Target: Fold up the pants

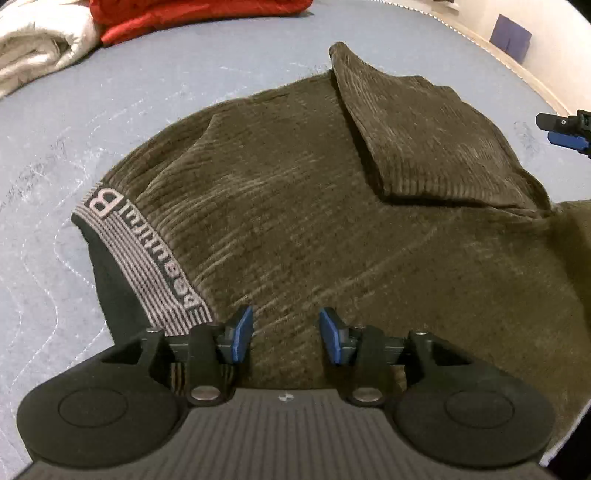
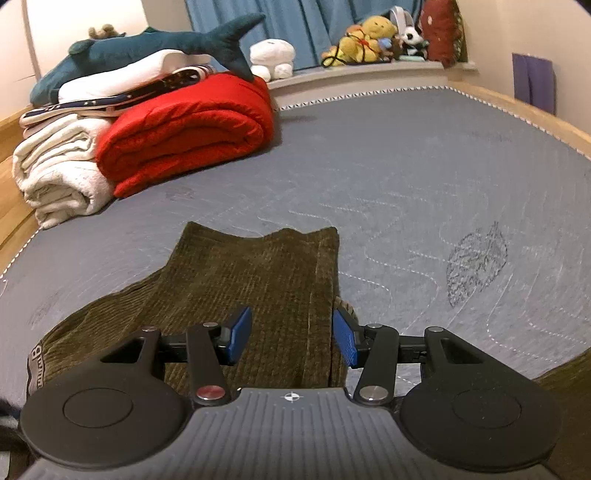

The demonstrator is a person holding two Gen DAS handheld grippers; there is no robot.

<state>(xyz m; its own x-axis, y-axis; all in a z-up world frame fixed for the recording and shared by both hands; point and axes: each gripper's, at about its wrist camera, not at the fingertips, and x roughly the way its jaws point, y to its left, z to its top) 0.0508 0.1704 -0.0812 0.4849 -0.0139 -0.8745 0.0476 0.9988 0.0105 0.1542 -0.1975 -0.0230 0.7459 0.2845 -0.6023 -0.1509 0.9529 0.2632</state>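
Grey quilted mattress (image 2: pixel 406 166) fills both views, stitched in wavy white lines and framed by a wooden bed edge (image 2: pixel 517 107). On it we see the pants (image 1: pixel 295 206), olive-brown corduroy, lying partly folded with one leg end turned back over the body of the garment. Their waistband (image 1: pixel 147 258) is striped grey and dark and carries woven lettering; we can read a large "B" at its far end, but the remaining letters are stretched by the lens and we cannot make them out with confidence.

At the head of the bed sit a rolled red blanket (image 2: pixel 184 136) and a folded cream blanket (image 2: pixel 62 173) just beside it, touching. On top of them lie folded white bedding and a teal plush shark (image 2: pixel 147 48). Along the window ledge behind, in front of a blue curtain (image 2: pixel 314 22), stands a row of soft toys (image 2: pixel 373 37).

Our left claw (image 1: pixel 286 338) hovers over the pants just beside the waistband, blue pads apart with nothing pinched between them. Our right claw (image 2: pixel 291 338) hangs over the folded leg near its long edge, pads likewise apart and gripping nothing; the edge of the fabric runs just inside the right-hand pad. In the left wrist view the right claw shows at the far right, beyond the turned-back leg.
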